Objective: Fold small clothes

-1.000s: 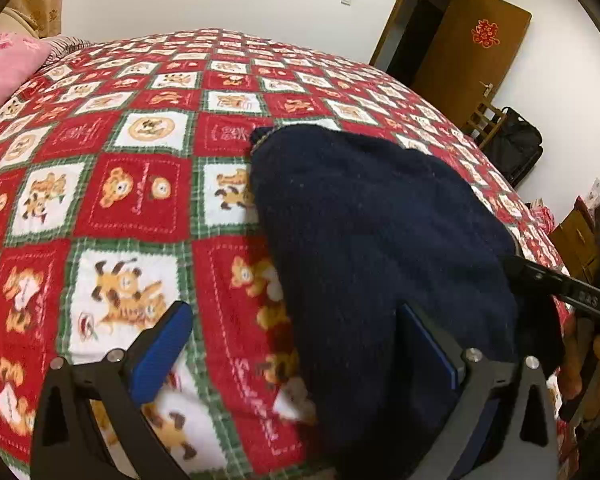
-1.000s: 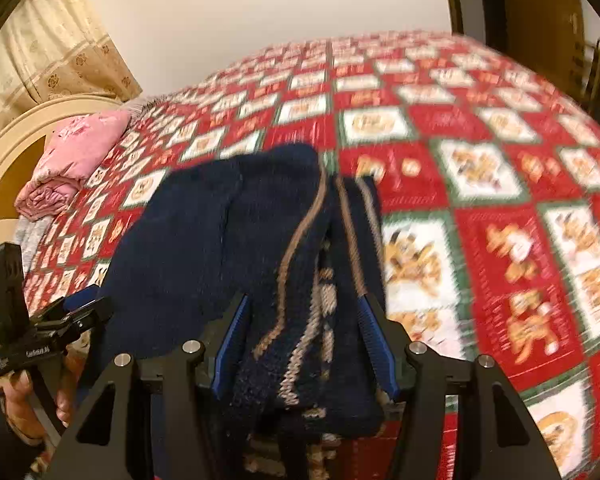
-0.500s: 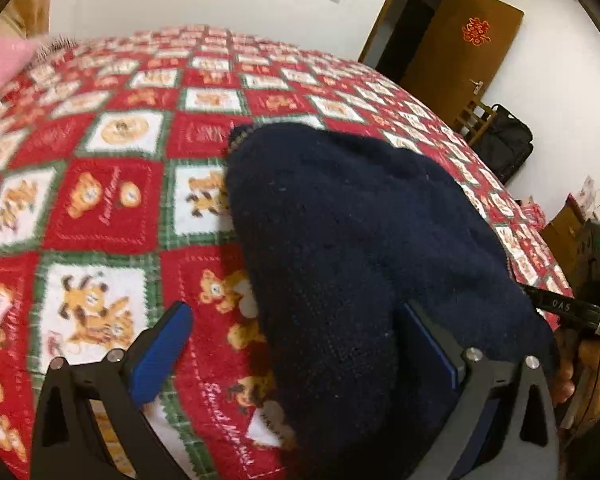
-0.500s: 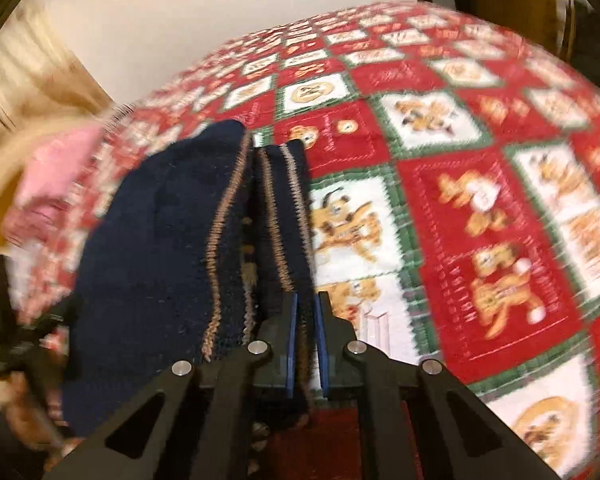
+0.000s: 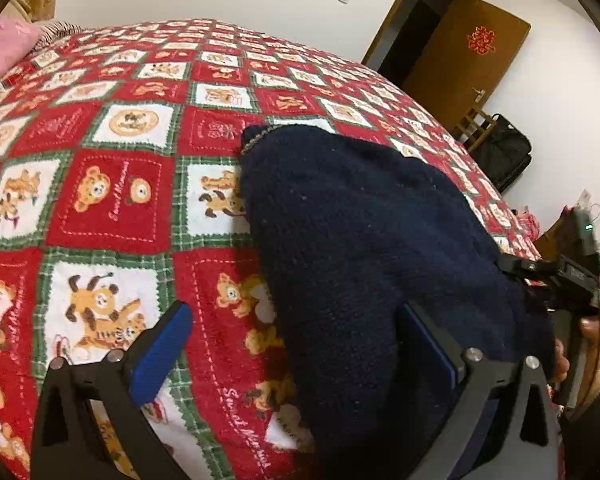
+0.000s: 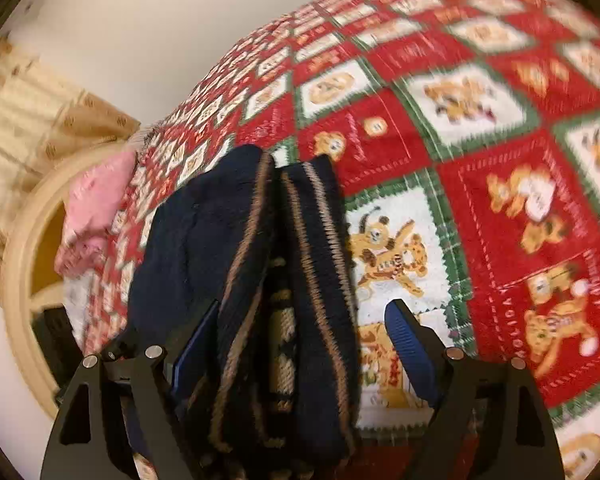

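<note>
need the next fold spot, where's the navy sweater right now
The navy knit sweater lies on the red teddy-bear bedspread, right of centre in the left wrist view; its tan-striped edge sits between the right gripper's open jaws.

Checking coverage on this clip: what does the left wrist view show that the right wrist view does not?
Only the left wrist view: the open brown door, a black bag by the wall, the right tool held in a hand, and the sweater's plain navy back. Only the right wrist view: tan stripes along the folded edges, the cream headboard and the curtain. The right tool has just been opening, sweater between its pads. Both: the navy sweater, the red bear quilt and the pink cloth.
</note>
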`<state>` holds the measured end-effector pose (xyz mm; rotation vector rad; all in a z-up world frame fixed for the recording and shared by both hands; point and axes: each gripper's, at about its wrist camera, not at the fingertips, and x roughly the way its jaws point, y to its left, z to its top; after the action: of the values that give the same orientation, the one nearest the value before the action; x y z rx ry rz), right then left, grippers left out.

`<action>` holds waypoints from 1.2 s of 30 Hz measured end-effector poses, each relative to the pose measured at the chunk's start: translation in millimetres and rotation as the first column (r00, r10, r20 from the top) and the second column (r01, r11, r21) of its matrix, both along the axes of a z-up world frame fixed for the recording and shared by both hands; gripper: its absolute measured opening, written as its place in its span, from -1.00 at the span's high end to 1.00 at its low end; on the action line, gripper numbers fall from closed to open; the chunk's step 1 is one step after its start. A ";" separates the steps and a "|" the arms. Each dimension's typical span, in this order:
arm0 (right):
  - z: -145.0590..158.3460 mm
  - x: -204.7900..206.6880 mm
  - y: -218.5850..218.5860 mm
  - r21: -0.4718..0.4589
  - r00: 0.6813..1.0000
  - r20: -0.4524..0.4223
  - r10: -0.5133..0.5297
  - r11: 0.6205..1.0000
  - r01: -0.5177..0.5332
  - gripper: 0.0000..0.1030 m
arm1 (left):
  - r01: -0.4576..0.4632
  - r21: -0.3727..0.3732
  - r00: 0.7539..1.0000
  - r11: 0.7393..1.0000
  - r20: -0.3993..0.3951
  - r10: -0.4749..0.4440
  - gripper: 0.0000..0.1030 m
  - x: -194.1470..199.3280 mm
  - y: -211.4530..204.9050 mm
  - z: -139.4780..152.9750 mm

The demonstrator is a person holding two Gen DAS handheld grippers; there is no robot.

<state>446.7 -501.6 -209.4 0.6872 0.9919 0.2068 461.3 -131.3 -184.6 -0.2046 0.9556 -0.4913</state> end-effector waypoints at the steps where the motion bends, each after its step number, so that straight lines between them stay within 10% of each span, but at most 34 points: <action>1: -0.8 0.3 -0.7 0.030 1.000 0.010 0.005 1.000 -0.005 -0.75 | 0.004 -0.014 1.000 1.000 -0.014 -0.005 -1.00 1.5 -0.2 -2.3; 8: -1.2 4.9 27.8 0.009 0.993 0.031 0.111 0.994 -0.111 -0.76 | 0.031 -0.084 0.997 0.996 -0.075 -0.037 -1.00 11.7 -10.5 -11.6; 14: -8.8 11.7 32.9 0.003 0.997 0.021 0.080 0.997 -0.080 0.11 | 0.095 -0.040 0.993 0.995 -0.062 -0.097 -1.00 13.3 -29.8 -8.8; 25: 22.0 -3.3 59.0 -0.155 0.994 0.104 0.044 0.988 -0.028 0.37 | 0.124 0.249 0.973 0.960 0.157 -0.167 0.17 -17.2 -59.2 26.5; 36: 56.1 -26.2 75.2 -0.150 0.985 0.167 0.035 0.989 -0.010 0.51 | 0.095 0.243 0.965 0.965 0.215 -0.149 0.35 -44.8 -45.8 62.2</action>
<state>420.5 -426.4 -153.3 0.5130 0.8430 0.2054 416.4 -177.2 -122.5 0.1224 0.7908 -0.5011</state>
